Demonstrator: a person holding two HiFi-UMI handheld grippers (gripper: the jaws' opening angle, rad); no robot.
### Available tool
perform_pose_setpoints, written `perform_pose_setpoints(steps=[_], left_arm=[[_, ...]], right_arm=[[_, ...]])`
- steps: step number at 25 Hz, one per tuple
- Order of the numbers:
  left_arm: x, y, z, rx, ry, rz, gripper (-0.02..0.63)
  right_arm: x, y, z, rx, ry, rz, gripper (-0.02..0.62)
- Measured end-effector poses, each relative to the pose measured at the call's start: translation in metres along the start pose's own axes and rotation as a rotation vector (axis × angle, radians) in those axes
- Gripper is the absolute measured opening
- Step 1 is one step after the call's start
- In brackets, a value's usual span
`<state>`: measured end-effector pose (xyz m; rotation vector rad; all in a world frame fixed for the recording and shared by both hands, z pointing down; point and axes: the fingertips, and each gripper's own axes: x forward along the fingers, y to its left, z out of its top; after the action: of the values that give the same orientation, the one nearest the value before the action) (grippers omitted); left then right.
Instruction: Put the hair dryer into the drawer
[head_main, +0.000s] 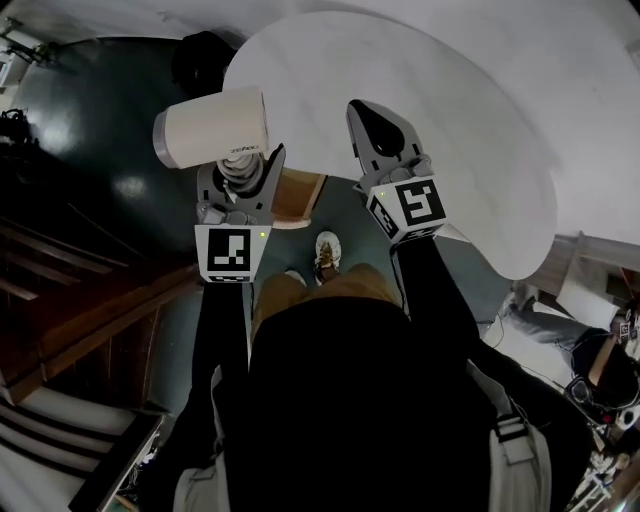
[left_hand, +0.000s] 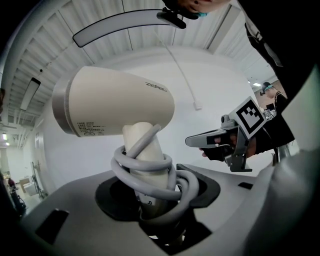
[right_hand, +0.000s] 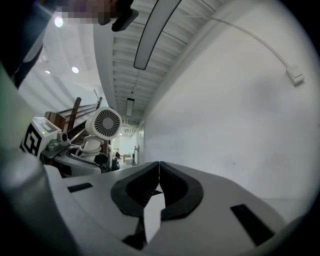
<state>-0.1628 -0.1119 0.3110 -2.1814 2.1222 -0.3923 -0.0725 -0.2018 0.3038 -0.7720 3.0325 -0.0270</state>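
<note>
- left gripper (head_main: 240, 170) is clamped on the handle of the hair dryer (head_main: 212, 127). in the left gripper view the jaws sit on either side of the handle, with the grey cord (left_hand: 150, 172) coiled round it right where they grip
- the hair dryer is cream coloured and held up in the air. handle points down into the jaws, barrel lies roughly level, and its grey-ringed end points off to the left in the head view
- it hangs over the dark floor (head_main: 120, 180), in front of the person's body and touching nothing but the gripper
- right gripper (head_main: 372, 118) is clenched with nothing in it. the right gripper view shows the two dark pads meeting at the tips, with only a thin slit further back
- the two grippers are side by side, near each other but apart, both held out in front of the person
- from the right gripper view you can see the round vent grille on the back of the dryer, off to the left
- both grippers face a plain white wall (right_hand: 240, 110) with a thin cable running down to a small white box (right_hand: 295, 76)
- the person's light shoe (head_main: 327, 250) shows on the floor between the arms, with a bit of brown wood (head_main: 300, 195) just above it. can't tell what that piece is
</note>
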Motion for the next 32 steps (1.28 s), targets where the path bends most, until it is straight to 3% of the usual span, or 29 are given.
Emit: perform_pose_setpoints(steps=[10, 15, 22, 32], left_arm=[[0.003, -0.016, -0.055, 0.032, 0.145, -0.066, 0.241], [0.007, -0.048, -0.097, 0.044, 0.254, -0.141, 0.242], [-0.012, -0.054, -0.150, 0.070, 0.389, -0.210, 0.242], [-0.032, -0.073, -0.221, 0.169, 0.543, -0.368, 0.241]], right_arm=[[0.008, -0.002, -0.039, 0.042, 0.073, 0.016, 0.026], [0.001, -0.012, -0.062, 0.065, 0.101, 0.018, 0.026], [0.013, 0.006, -0.087, 0.086, 0.153, 0.034, 0.026], [0.017, 0.019, -0.114, 0.104, 0.202, 0.009, 0.026]])
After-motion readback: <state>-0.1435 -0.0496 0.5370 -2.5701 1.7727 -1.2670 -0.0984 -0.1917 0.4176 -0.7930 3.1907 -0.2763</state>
